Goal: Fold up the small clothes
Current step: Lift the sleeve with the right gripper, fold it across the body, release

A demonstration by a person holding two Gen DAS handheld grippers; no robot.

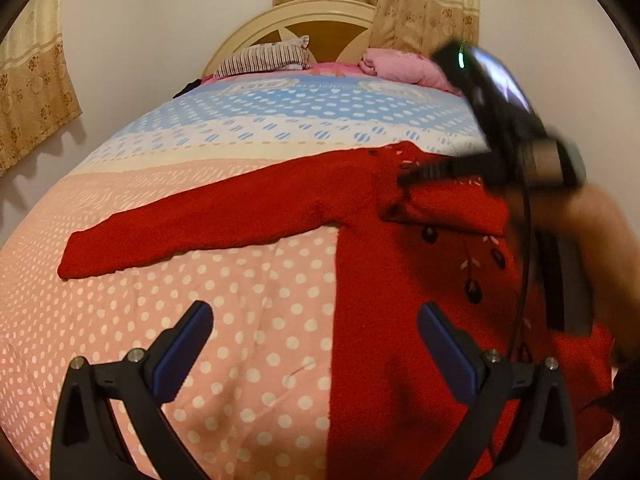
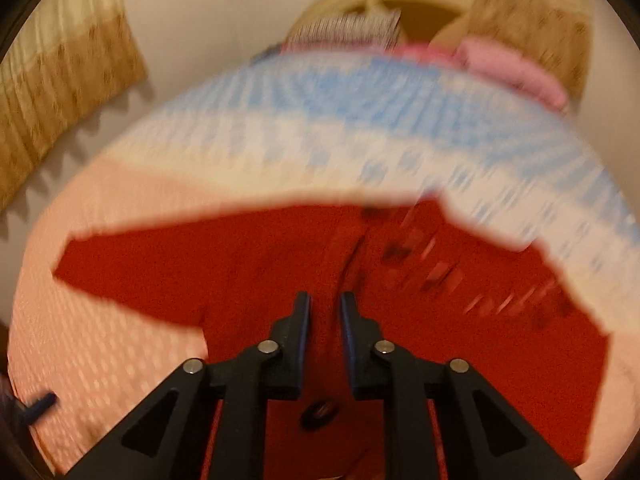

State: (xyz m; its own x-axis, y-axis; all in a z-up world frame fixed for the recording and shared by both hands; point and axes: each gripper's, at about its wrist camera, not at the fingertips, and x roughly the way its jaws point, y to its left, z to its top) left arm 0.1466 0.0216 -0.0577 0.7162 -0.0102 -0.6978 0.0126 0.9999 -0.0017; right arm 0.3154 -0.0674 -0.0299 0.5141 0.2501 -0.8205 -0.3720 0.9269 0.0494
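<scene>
A small red knitted cardigan (image 1: 380, 264) with dark buttons lies flat on the bed, one sleeve (image 1: 192, 224) stretched out to the left. My left gripper (image 1: 316, 316) is wide open and empty, low over the bedspread at the cardigan's left edge. My right gripper (image 1: 404, 181) reaches in from the right over the collar in the left wrist view. In the blurred right wrist view the right gripper (image 2: 325, 300) hovers over the cardigan (image 2: 240, 272) with its jaws a narrow gap apart and nothing between them.
The bed has a pink polka-dot bedspread (image 1: 240, 360) turning blue and white farther back. A striped pillow (image 1: 264, 58) and a pink blanket (image 1: 400, 66) lie by the cream headboard (image 1: 320, 16). Curtains (image 1: 32, 92) hang left and behind.
</scene>
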